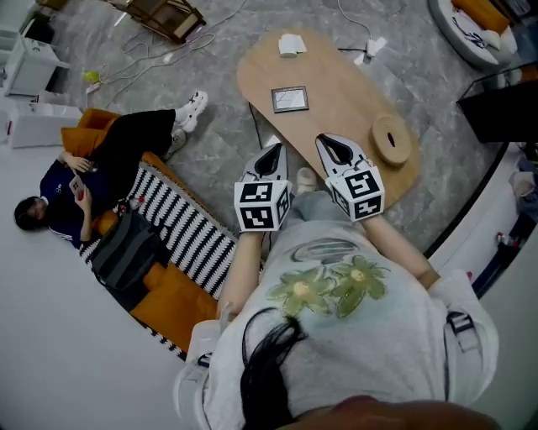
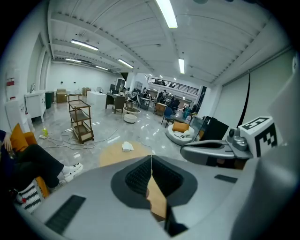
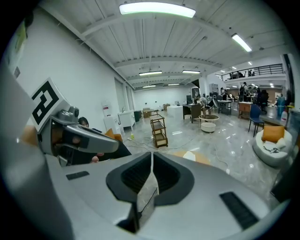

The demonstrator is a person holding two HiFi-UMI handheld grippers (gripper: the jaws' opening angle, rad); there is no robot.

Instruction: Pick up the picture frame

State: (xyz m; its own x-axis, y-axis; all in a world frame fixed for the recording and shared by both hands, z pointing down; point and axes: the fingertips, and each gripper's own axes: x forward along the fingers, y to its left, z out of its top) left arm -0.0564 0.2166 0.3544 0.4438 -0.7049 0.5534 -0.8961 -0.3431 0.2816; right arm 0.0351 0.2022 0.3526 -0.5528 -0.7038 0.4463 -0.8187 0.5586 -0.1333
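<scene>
Picture frame (image 1: pixel 290 99): a small rectangular frame with a pale face is laid flat on the tabletop, in the far left half, untouched by either gripper.

Table (image 1: pixel 340 88): a long, rounded top of light wood is seen, running from far left to near right.

Other things on the table: a white folded item (image 1: pixel 292 44) is placed at the far end, beyond the frame; a round wooden disc (image 1: pixel 392 138) is set near the right edge, well apart from the frame.

Left gripper (image 1: pixel 270 157): it is held at the table's near left edge, pointed toward the frame; its jaws are pressed together and nothing is held between them.

Right gripper (image 1: pixel 338 150): it is held just beside the left one, over the near part of the table; its jaws are met at the tips and nothing is gripped.

Floor (image 1: pixel 210 126): grey polished stone is seen all round the table, with white cables trailed across it at the far side.

Left of the table: a person (image 1: pixel 92 172) is seated on orange cushions beside a black-and-white striped blanket (image 1: pixel 189 231).

Far side of the room: a wooden shelf cart (image 1: pixel 164 13) is stood on the floor at far left, and a round white seat (image 1: pixel 461 34) with an orange cushion at far right.

Ceiling: long strip lights are mounted on white panels, as shown in both gripper views.
</scene>
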